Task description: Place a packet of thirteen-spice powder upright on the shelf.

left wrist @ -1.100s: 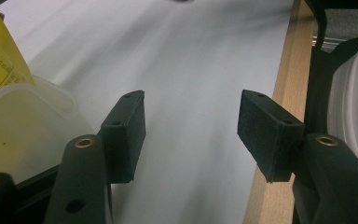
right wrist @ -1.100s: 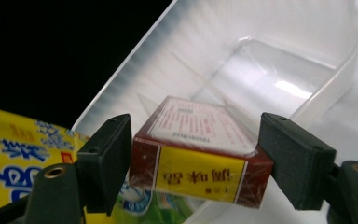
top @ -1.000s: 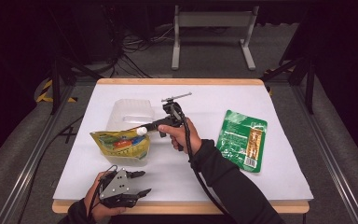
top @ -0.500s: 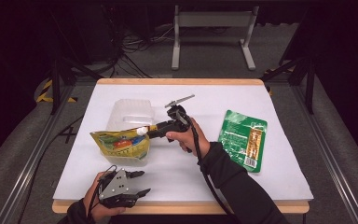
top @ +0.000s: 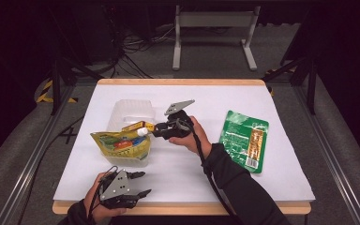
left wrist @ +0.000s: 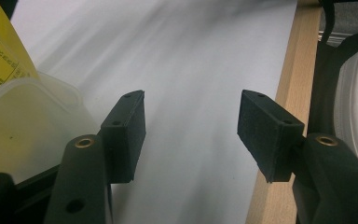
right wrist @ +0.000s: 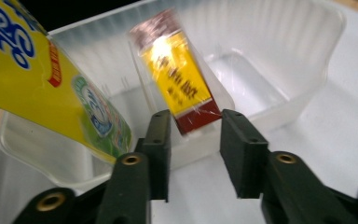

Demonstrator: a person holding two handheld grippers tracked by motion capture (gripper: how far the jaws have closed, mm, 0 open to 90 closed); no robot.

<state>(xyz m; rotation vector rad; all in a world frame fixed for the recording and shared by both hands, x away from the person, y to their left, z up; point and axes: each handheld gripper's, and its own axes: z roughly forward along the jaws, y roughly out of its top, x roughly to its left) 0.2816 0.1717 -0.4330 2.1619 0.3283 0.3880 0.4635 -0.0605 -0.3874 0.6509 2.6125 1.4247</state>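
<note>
Between the just-closing jaws of the right gripper [right wrist: 193, 140], a small yellow-and-red packet [right wrist: 179, 79] is loosely bracketed, not yet pinched; it may slip into the clear plastic tray [right wrist: 307, 60] beyond.

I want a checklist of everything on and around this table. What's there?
Surface: white table, wooden edge.
Job's things: clear tub; small yellow-red packet leaning in it; yellow bag across the tub's near end.
Clutter: green pouch lying flat, apart.
Grippers: right gripper, jaws just closing around the packet's end, contact unclear; left gripper open, nothing between its jaws, near the front edge.
Cables: black cable along the right sleeve; tangled cables on the floor.
Surroundings: grey stand; dark floor.
</note>
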